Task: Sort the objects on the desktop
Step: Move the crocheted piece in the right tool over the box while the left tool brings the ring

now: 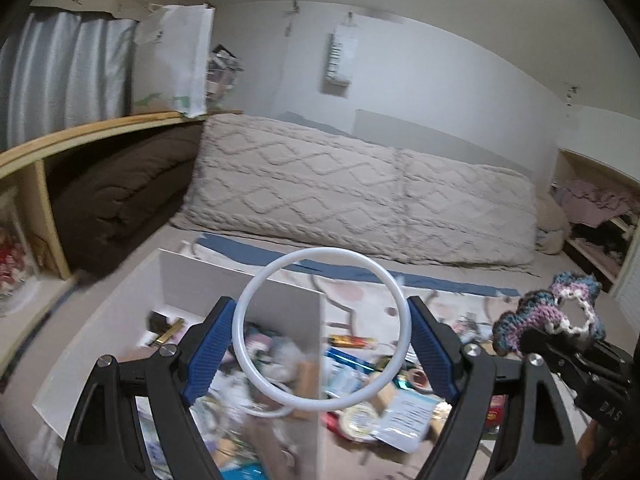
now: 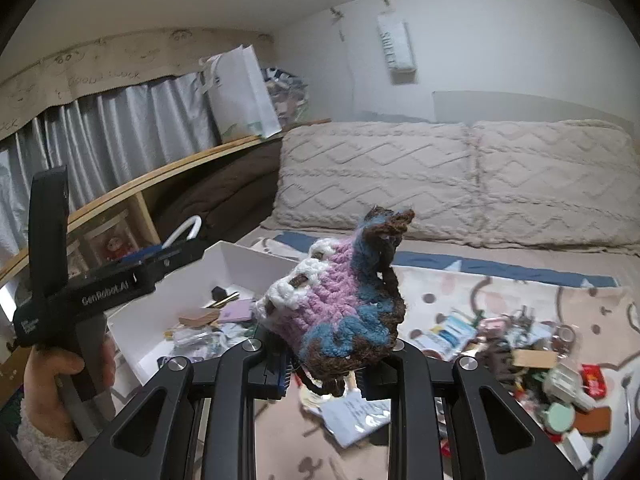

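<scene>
My left gripper [image 1: 320, 308] is shut on a thin white ring [image 1: 320, 251]; its blue pads [image 1: 208, 352] press the ring's two sides, and it hangs above the white sorting box [image 1: 120, 320]. In the right wrist view the ring [image 2: 188, 226] pokes out past the left gripper [image 2: 160, 258]. My right gripper [image 2: 326, 364] is shut on a crocheted piece [image 2: 344, 300] of purple, blue, white and brown yarn, held up over the patterned mat. The left wrist view has the same piece [image 1: 536, 316] at the right edge.
The box [image 2: 248, 256] holds several small items and has a white divider [image 1: 280, 292]. A heap of small clutter [image 2: 540, 352] lies on the mat at the right. Beige pillows [image 1: 360, 192] lie behind, with a wooden shelf [image 1: 80, 132] at the left. A hand [image 2: 52, 380] grips the left tool.
</scene>
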`<action>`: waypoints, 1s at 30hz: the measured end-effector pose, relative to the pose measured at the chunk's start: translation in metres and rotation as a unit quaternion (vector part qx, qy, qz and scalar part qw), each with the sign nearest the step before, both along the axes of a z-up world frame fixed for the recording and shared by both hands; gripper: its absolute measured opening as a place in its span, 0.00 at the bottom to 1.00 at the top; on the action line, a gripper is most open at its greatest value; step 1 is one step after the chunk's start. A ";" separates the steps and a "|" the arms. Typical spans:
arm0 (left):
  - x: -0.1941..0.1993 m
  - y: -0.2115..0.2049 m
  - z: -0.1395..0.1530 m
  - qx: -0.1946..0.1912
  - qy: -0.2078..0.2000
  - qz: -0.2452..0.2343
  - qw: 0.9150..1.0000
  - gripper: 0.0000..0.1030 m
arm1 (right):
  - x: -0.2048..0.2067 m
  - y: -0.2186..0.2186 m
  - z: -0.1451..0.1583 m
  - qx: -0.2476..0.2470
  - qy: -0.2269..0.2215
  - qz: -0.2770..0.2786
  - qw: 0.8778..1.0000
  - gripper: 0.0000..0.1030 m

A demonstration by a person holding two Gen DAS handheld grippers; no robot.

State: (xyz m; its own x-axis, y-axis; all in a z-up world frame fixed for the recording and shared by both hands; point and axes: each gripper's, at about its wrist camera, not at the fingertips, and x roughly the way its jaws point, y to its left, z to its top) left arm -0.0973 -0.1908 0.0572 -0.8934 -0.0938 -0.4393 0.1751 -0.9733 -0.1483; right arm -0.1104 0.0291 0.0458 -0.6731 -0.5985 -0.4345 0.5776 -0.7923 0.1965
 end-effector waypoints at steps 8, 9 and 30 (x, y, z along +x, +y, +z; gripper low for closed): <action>-0.003 -0.040 -0.004 -0.005 0.001 0.039 0.999 0.82 | -0.014 -0.043 0.003 0.026 0.006 0.029 0.999 0.24; -0.004 -0.044 -0.005 -0.006 0.001 0.040 0.999 0.82 | -0.016 -0.048 0.003 0.027 0.005 0.033 0.999 0.24; -0.016 -0.123 -0.040 0.035 -0.048 0.104 0.993 0.82 | -0.031 -0.140 -0.024 0.071 -0.010 0.099 0.992 0.24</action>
State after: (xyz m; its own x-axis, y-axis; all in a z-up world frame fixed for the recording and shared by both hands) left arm -0.1131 -0.3134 0.0172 -0.8118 -0.2373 -0.5335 0.3873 -0.9026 -0.1879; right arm -0.1411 -0.1106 0.0220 -0.5387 -0.6499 -0.5362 0.7221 -0.6840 0.1036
